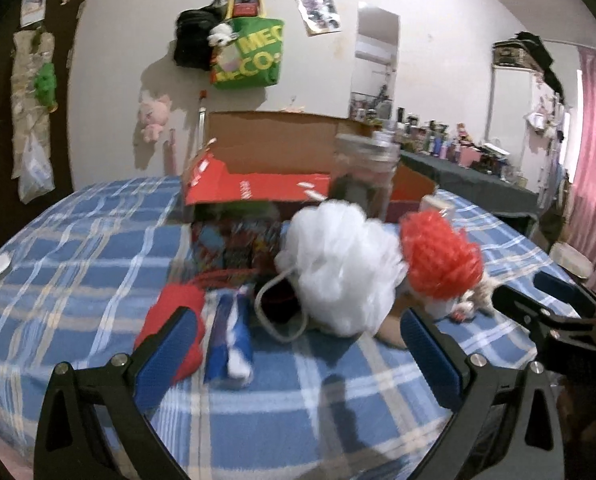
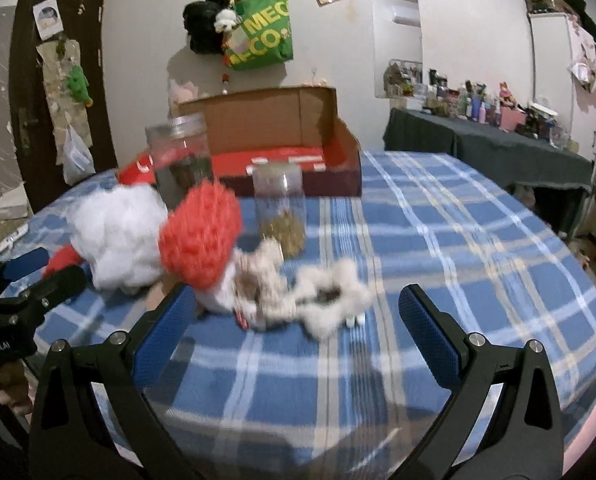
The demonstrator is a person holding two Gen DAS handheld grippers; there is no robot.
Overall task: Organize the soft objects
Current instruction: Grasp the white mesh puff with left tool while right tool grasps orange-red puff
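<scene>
white mesh pouf (image 1: pixel 340 268) beside red knitted ball (image 1: pixel 438 258), fluffy scrunchie (image 2: pixel 330 296) nearby.

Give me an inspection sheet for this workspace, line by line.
Surface: blue plaid blanket, bare on the right side.
Job's things: white pouf, red pompom, fluffy scrunchie, red cloth, blue-white cloth, all loose on the blanket.
Clutter: open cardboard box; tall jar and short jar, both upright.
Grippers: left gripper open, holding nothing; right gripper open, holding nothing.
Cables: white loop cord by the pouf, likely its own; nothing else seen.
Surroundings: green bag on wall, dark door, crowded side table.
</scene>
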